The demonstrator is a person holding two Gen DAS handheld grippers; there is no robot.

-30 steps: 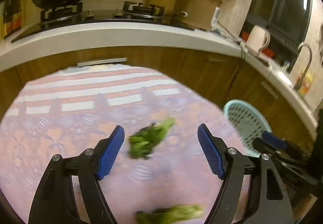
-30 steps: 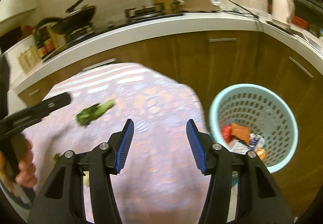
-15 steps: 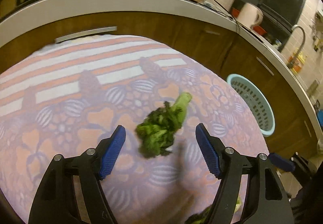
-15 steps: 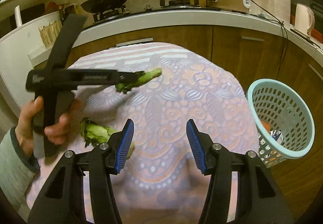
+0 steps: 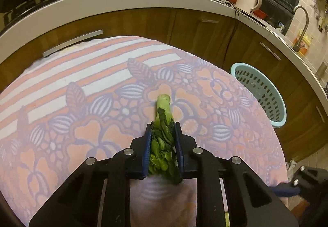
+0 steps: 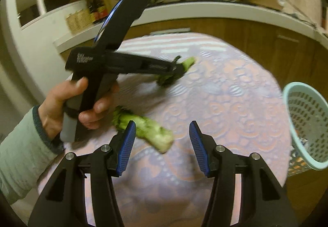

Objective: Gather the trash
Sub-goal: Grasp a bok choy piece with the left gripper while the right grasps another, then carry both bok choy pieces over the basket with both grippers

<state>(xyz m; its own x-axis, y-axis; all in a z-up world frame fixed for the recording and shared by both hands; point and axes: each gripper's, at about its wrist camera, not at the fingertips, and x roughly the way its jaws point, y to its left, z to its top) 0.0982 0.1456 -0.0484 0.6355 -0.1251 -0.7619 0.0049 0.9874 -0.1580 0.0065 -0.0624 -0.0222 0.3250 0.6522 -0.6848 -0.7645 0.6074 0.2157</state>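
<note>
The limp green leafy veg stalk [image 5: 163, 137] sits pinched between my left gripper [image 5: 162, 146]'s 2 blue ribbed pads, pale cut stem end poking fwd past the tips, leafy end bunched back toward the hinge. Jaws are nearly closed on it; whether it's clear of the cloth yet I can't tell. It's over the mid part of the pink-and-lilac floral tablecloth [image 5: 86, 128].

To do this step well, I reckon: keep the squeeze steady since the leaves are soft and could slip, lift straight up before swinging, then carry it right to the pale turquoise perforated plastic basket [image 5: 264, 94] standing by the table's far-right edge, against the brown cabinets, and let go only once it's over the rim.

My right gripper [image 6: 163, 145] has its jaws wide apart w/ nothing in them, hanging above a 2nd scrap, a pale green chunky stalk piece [image 6: 147, 130] lying on the cloth just by its left pad. My left hand [image 6: 67, 104] shows in that view, wrapped round the other tool's handle.

Count: 2 veg scraps, 1 gripped and 1 loose; 1 basket, w/ some wrappers visible low inside; 2 grippers.
</note>
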